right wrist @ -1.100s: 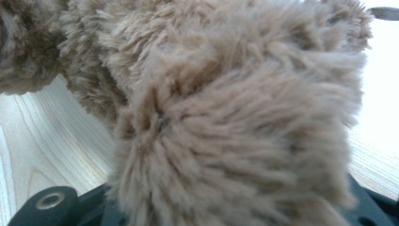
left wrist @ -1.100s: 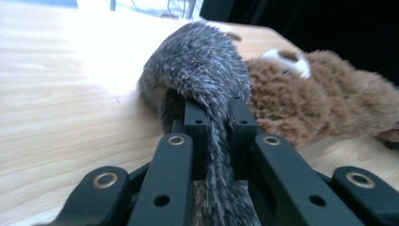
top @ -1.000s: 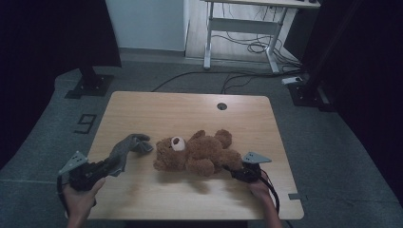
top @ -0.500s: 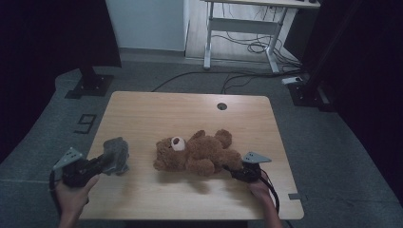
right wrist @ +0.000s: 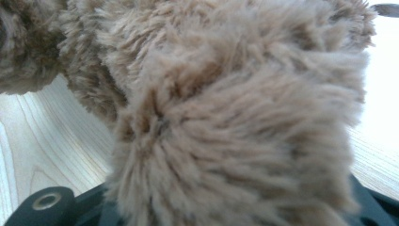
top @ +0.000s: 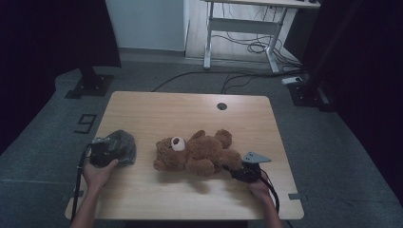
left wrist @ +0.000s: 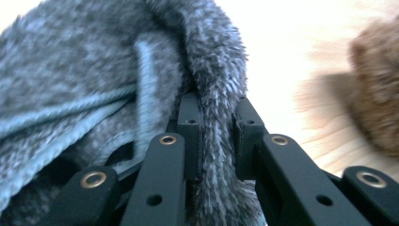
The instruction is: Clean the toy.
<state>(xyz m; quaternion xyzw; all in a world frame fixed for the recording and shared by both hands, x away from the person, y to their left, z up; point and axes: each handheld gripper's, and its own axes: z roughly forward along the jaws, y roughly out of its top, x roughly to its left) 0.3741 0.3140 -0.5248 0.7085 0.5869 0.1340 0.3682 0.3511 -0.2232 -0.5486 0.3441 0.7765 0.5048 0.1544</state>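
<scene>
A brown teddy bear (top: 199, 152) lies on its back in the middle of the wooden table (top: 190, 109). My right gripper (top: 235, 171) is shut on the bear's leg at its right end, and brown fur (right wrist: 235, 117) covers the jaws in the right gripper view. My left gripper (top: 113, 150) sits low at the table's left edge, holding a grey fuzzy cloth (top: 122, 145). Its jaws have just been opening slightly, but a fluffy hem of the cloth (left wrist: 70, 70) is still pinched between them (left wrist: 216, 113). The bear (left wrist: 376, 94) shows blurred off to the right.
A round cable hole (top: 222, 106) is in the table's far side. Beyond the table stand a white desk frame (top: 242, 33), loose floor cables (top: 247, 76) and black stand bases (top: 90, 85). A cable trails from each gripper toward the near edge.
My left hand has pulled the grey cloth left and down, away from the bear, and the cloth now rests bunched at the table's left edge. The right hand and the bear have stayed put.
</scene>
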